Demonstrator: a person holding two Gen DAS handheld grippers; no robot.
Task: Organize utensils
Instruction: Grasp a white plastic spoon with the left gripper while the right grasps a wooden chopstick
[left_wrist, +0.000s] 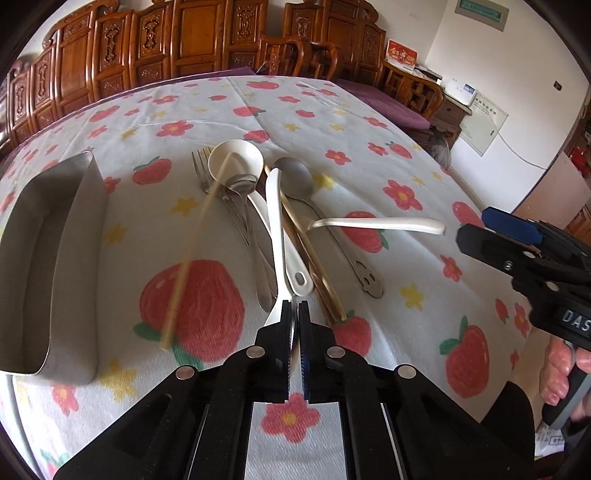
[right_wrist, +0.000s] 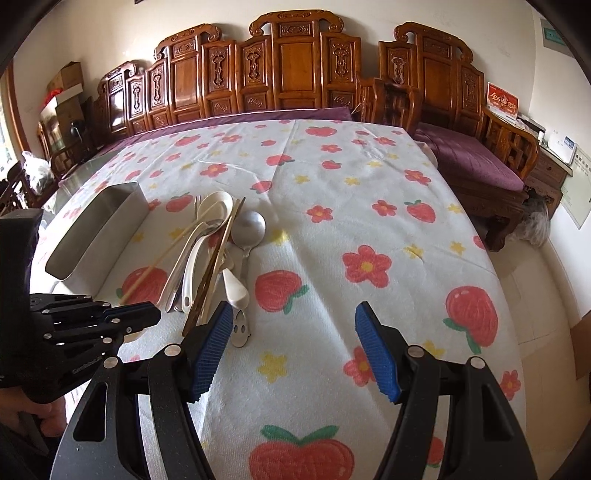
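Left hand-held gripper (left_wrist: 294, 308) clamps a white spoon (left_wrist: 274, 221) — its handle end hidden; right hand-held gripper (right_wrist: 291, 343) gapes.

Matt metal bin (left_wrist: 55, 258), seemingly cloth tablecloth (right_wrist: 332, 229)

Two fisheye views, daylit and fairly bright. Straight lines bow hard toward the edges; corners fall off to black vignette. Light seems to come from the left: a blown-out window strip (right_wrist: 5, 122) sits at the far left edge of the right wrist view. The tablecloth (left_wrist: 369, 122) is evenly lit, w/ soft, faint shadows under the utensil pile (left_wrist: 280, 221). The metal tray (left_wrist: 55, 258) shows dull sheen, no hard glare. One pale chopstick (left_wrist: 195, 236) looks smeared and semi-transparent w/ motion blur in the left wrist view; it's sharper in the right. Centre detail is crisp; edges go soft.
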